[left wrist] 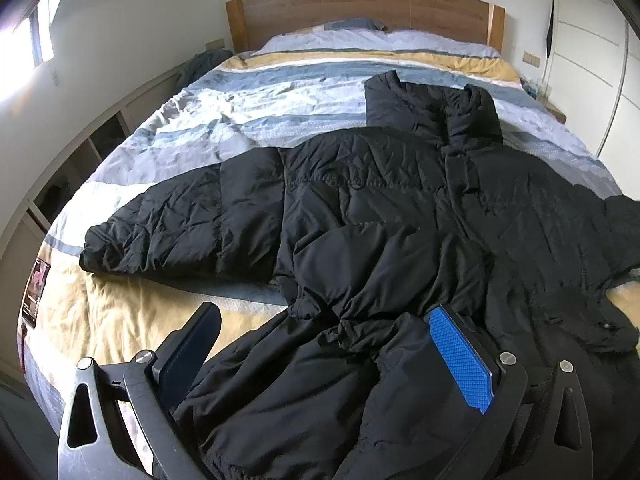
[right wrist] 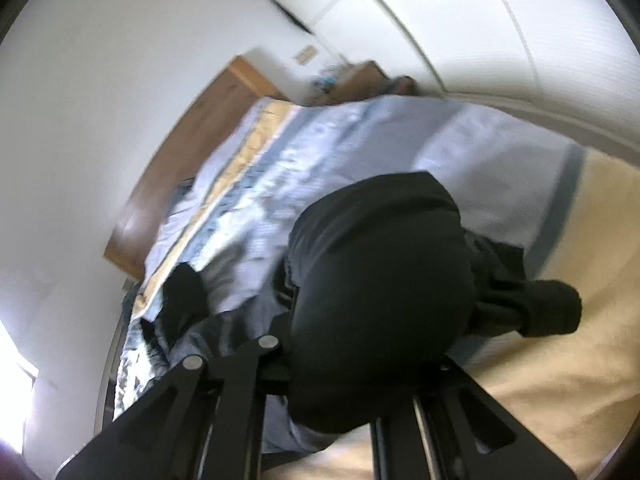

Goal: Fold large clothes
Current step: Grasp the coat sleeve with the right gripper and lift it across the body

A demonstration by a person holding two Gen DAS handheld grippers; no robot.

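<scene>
A large black puffer jacket lies spread front-up on the bed, collar toward the headboard and one sleeve stretched out to the left. My left gripper hovers low over the jacket's lower part. It is open wide, with bunched fabric between the dark left finger and the blue-padded right finger. In the blurred right wrist view, a bulge of black jacket fabric hides the fingertips of my right gripper, which is shut on it. A knitted cuff sticks out to the right.
The bed has a striped blue, white and yellow duvet and a wooden headboard. Low open shelves run along the left wall. White wardrobe doors stand on the right. A bright window is at the far left.
</scene>
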